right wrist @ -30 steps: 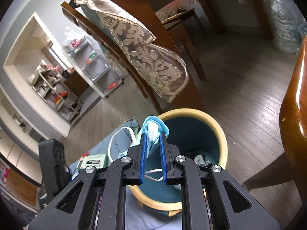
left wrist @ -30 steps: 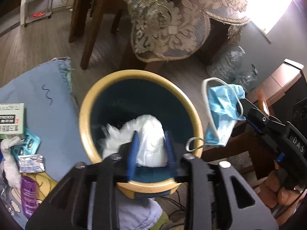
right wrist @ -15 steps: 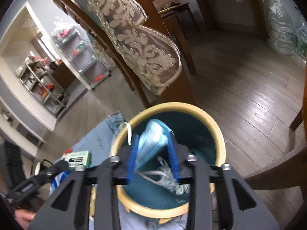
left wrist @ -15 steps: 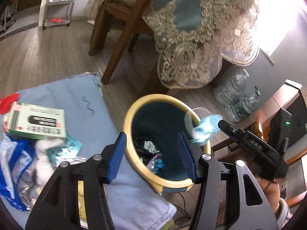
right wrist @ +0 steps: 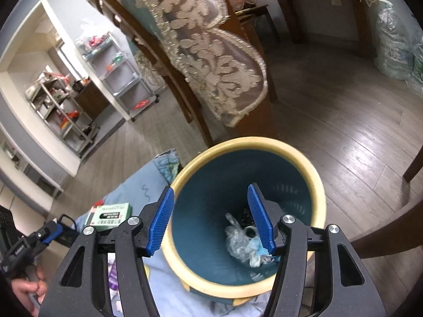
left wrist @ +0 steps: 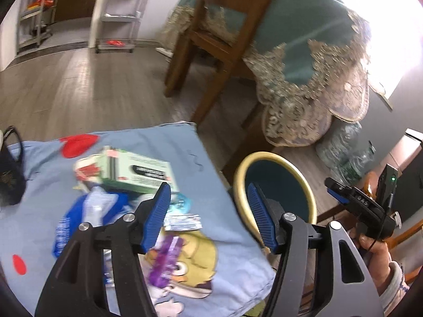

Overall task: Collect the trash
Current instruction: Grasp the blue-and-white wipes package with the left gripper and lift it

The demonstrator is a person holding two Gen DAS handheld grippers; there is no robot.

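While the right tongs [right wrist: 210, 218] hang over the round bin [right wrist: 318, 185], their ribbed blue pads [right wrist: 161, 220] stand spread and bare, the jaws having just been opening, with nothing between them; that bin has a thick, smooth cream rim and dark teal walls with a slotted pattern low on the far side; at its bottom lie a crumpled clear plastic bag [right wrist: 236, 240] and a light blue face mask [right wrist: 260, 248], bunched together just beside each other; the left tongs [left wrist: 208, 211] are likewise spread, jaws having just been opening, nothing pinched, and they hover above a soft pale blue cloth [left wrist: 169, 142] printed with red hearts and a yellow cartoon figure; scattered on that cloth sit a rectangular green and white carton [left wrist: 137, 170], a blue glossy wrapper [left wrist: 76, 216], a small flat sachet [left wrist: 182, 222] and a shiny purple wrapper [left wrist: 164, 261], all blurred; a black fabric mask [left wrist: 9, 174] lies at the cloth's far left edge; from the left view the bin [left wrist: 306, 187] stands just beside the cloth's right edge, on grey wood-grain floor; behind it a lace-edged teal tablecloth [left wrist: 312, 60] drapes in scalloped folds beside a brown wooden chair [left wrist: 211, 39]
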